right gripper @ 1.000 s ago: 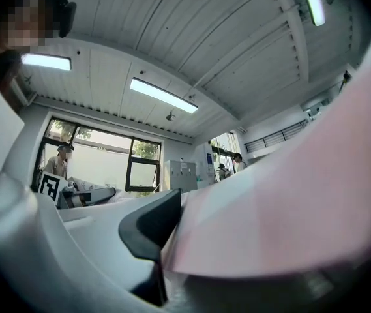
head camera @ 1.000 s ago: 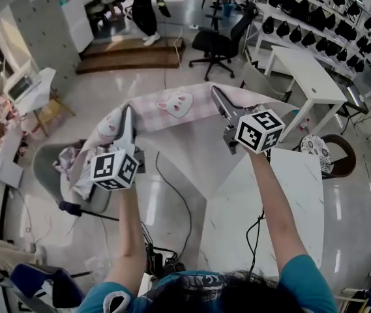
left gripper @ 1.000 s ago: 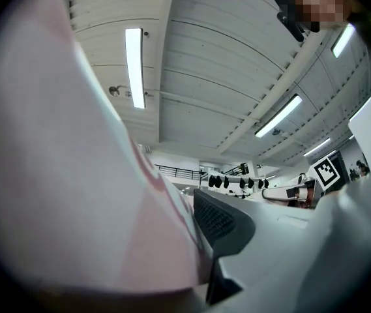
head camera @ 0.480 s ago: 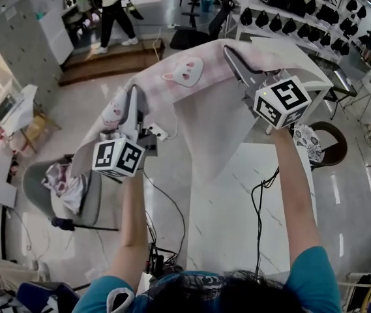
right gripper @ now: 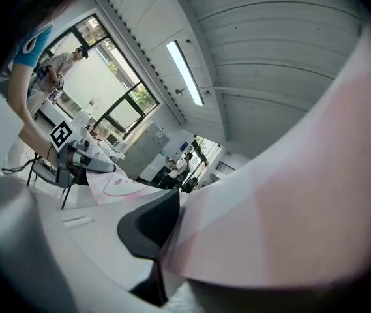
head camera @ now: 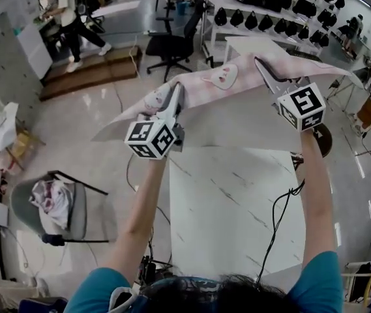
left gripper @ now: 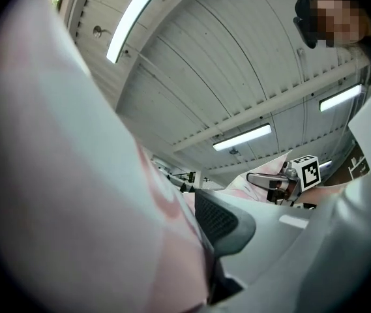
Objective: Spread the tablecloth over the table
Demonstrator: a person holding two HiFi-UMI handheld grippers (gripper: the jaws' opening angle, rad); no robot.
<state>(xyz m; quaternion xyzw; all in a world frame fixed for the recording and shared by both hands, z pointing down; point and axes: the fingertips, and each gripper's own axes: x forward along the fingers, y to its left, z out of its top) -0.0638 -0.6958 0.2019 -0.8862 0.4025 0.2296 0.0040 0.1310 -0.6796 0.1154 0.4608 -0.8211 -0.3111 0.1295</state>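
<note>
A pink checked tablecloth [head camera: 221, 77] with cat faces hangs stretched in the air between my two grippers, its white underside toward me. It billows over the far end of the white marble-look table [head camera: 237, 201]. My left gripper [head camera: 174, 96] is shut on the cloth's left edge; in the left gripper view the cloth [left gripper: 74, 175] lies against its dark pad [left gripper: 221, 223]. My right gripper [head camera: 263, 69] pinches the right edge. Its jaws have just been opening a little, with the cloth [right gripper: 289, 194] still between them at the pad [right gripper: 152, 223].
A grey chair [head camera: 55, 201] with crumpled fabric stands on the floor at the left. Cables [head camera: 133, 168] run beside the table. A black office chair [head camera: 172, 44], a second white table [head camera: 250, 43] and shelves of dark gear [head camera: 270, 5] lie beyond. A person [head camera: 68, 12] walks at far left.
Both grippers have swung right and forward with the cloth. The cloth has come up from the chair side and now stretches over the table's far end.
</note>
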